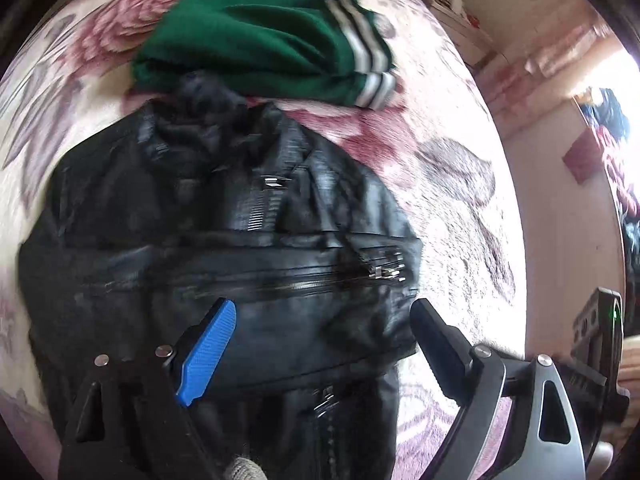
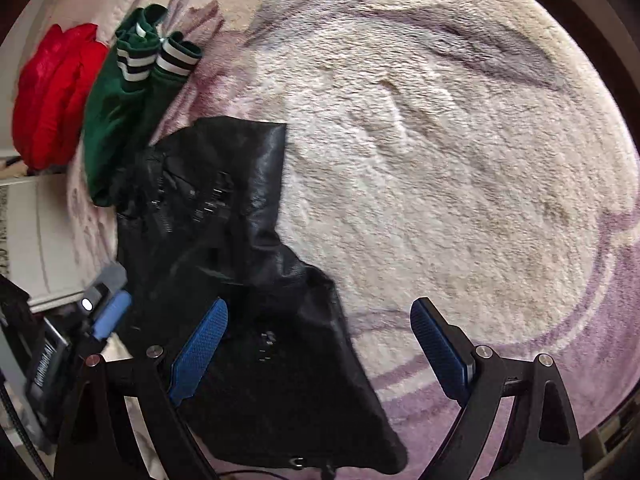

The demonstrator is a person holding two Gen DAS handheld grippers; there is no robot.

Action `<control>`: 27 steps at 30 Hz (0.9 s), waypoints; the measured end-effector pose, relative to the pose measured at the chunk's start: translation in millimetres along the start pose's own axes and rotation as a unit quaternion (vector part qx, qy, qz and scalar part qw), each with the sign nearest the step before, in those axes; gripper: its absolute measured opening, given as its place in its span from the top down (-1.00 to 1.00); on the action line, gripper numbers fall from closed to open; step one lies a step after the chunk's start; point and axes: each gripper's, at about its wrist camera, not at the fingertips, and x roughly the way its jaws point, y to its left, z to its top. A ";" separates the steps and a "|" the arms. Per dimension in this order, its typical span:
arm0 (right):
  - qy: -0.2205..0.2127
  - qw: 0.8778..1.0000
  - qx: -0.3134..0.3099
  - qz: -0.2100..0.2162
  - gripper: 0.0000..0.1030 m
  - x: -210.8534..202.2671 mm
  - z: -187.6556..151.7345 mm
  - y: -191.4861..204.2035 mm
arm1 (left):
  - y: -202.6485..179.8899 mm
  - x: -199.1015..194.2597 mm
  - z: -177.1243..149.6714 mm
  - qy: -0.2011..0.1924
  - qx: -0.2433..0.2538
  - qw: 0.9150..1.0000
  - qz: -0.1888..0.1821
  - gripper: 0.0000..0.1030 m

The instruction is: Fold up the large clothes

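Note:
A black leather jacket (image 1: 224, 240) with zippers lies partly folded on a plush floral blanket (image 1: 452, 184). My left gripper (image 1: 320, 312) is open and empty, hovering over the jacket's lower part. The jacket also shows in the right wrist view (image 2: 224, 248), at the left. My right gripper (image 2: 320, 316) is open and empty above the jacket's lower right edge. The left gripper's blue pad (image 2: 114, 314) shows at the left of the right wrist view.
A folded green garment with white stripes (image 1: 256, 36) lies just beyond the jacket's collar; it also shows in the right wrist view (image 2: 120, 112). A red garment (image 2: 52, 92) lies past it. Bare blanket (image 2: 440, 160) spreads to the jacket's right. A wall and room clutter (image 1: 600, 140) are at far right.

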 end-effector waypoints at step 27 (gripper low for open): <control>0.005 0.978 -0.079 -0.191 0.84 85.0 3.0 113.8 | 261.4 23.0 23.3 0.016 -0.127 0.966 0.226 -0.78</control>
